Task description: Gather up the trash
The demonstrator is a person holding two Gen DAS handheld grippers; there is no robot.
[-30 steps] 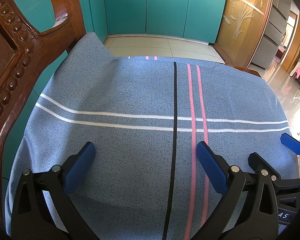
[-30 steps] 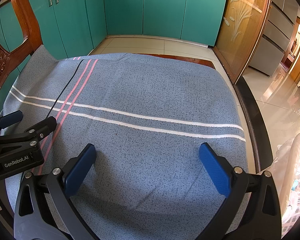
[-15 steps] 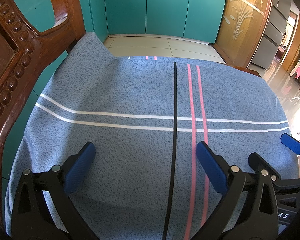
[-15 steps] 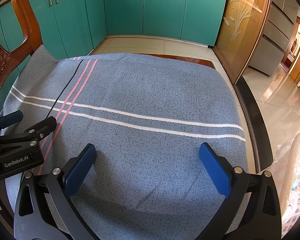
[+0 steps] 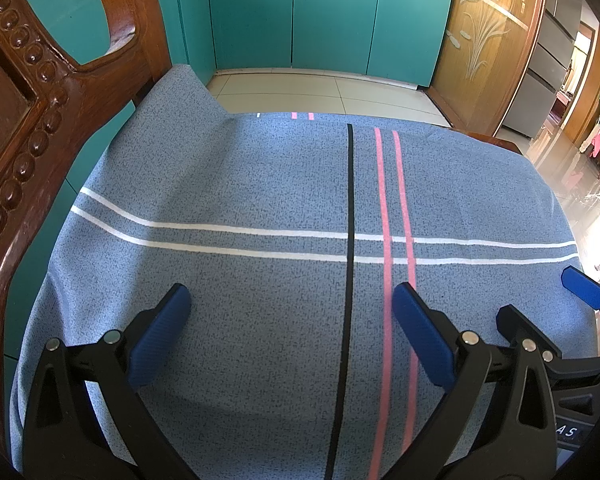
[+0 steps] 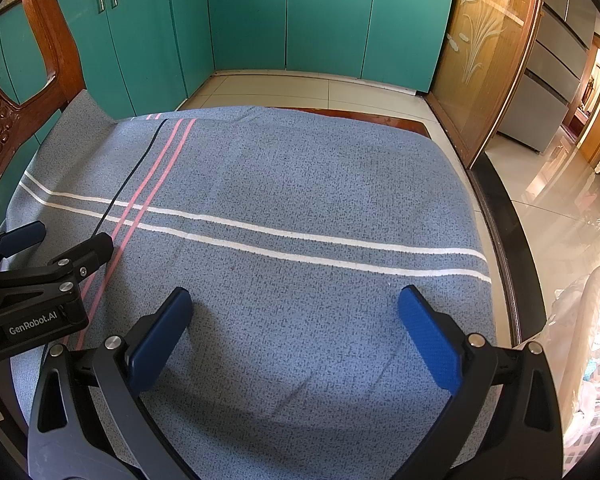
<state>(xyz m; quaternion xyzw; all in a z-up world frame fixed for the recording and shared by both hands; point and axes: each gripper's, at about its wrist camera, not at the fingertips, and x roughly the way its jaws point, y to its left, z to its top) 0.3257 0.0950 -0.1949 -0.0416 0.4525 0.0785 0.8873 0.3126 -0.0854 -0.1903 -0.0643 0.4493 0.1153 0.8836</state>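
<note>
No trash shows on the blue striped tablecloth (image 5: 260, 184) in either view. My left gripper (image 5: 290, 320) is open and empty, low over the near part of the cloth (image 6: 308, 184). My right gripper (image 6: 296, 320) is open and empty beside it, to the right. The right gripper also shows at the right edge of the left wrist view (image 5: 540, 312), and the left gripper at the left edge of the right wrist view (image 6: 48, 248). A clear plastic bag (image 6: 588, 344) with things inside hangs off the table's right side.
A carved wooden chair back (image 5: 32, 120) stands at the table's left edge. Teal cabinets (image 6: 324, 20) line the far wall beyond a tiled floor (image 6: 300, 92). A wooden glass-panelled door (image 6: 484, 60) is at the right. The table's right edge (image 6: 500, 240) drops to the floor.
</note>
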